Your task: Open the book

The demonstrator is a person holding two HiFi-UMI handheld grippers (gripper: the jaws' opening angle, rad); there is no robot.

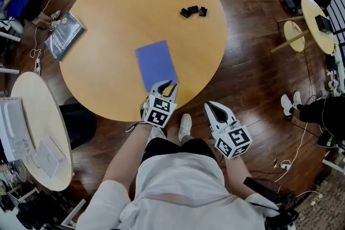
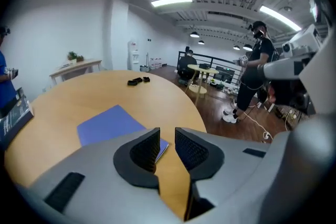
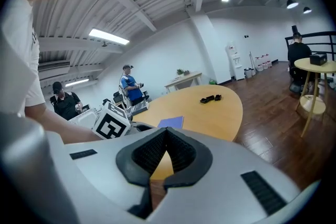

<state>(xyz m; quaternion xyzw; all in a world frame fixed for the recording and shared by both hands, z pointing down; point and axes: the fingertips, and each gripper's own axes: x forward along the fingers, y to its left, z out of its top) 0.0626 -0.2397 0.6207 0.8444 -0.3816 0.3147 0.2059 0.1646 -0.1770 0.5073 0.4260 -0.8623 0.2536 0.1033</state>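
A closed blue book [image 1: 156, 64] lies flat on the round wooden table [image 1: 108, 13], towards its near edge. My left gripper [image 1: 167, 84] hovers at the book's near right corner, jaws a narrow gap apart with nothing between them. In the left gripper view the book [image 2: 107, 123] shows just beyond the left gripper [image 2: 167, 147], its corner peeking behind the left pad. My right gripper [image 1: 214, 107] is off the table over the floor, shut and empty. The right gripper view shows the right gripper [image 3: 167, 134] with its tips touching, and the book [image 3: 171, 122] far ahead.
Small black parts [image 1: 194, 10] lie at the table's far right. A dark book [image 1: 64, 35] overhangs the table's left edge. A smaller round table [image 1: 32, 132] stands at the left, and two more [image 1: 318, 19] at the right. People stand and sit around the room.
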